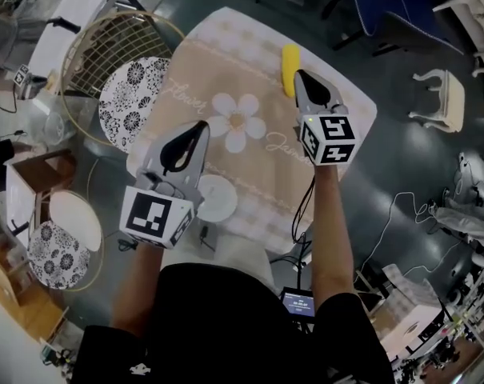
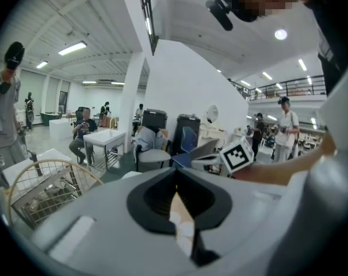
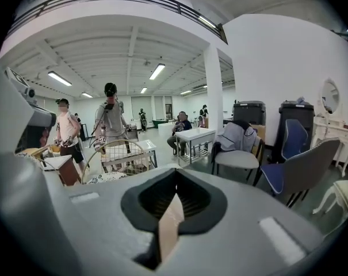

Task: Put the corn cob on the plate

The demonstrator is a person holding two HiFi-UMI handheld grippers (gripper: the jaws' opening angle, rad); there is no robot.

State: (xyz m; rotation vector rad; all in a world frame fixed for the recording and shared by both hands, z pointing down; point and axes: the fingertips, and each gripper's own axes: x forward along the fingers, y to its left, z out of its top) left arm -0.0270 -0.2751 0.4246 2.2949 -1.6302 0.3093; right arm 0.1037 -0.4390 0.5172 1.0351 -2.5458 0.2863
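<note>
Both claws are riding closed and empty, jaws pressed together with only a sliver of cloth showing through. The right gripper [image 1: 301,78] is pointing toward the far edge of the table [image 1: 242,46]. Its tip is sitting just beside the near end of the corn cob [image 1: 290,61], which is lying there on the flowered cloth; whether tip and cob are touching, I cannot tell. The left gripper [image 1: 200,128] is hovering over the table's left side, well apart from the cob. The white plate [image 1: 219,200] is waiting empty at the near edge, just right of the left gripper. By my judgement nothing is done yet: opening, grasping, carrying and setting down are all remaining. Both gripper views are looking out over the room, showing neither cob nor plate, and the left gripper is covering the plate's left rim.
</note>
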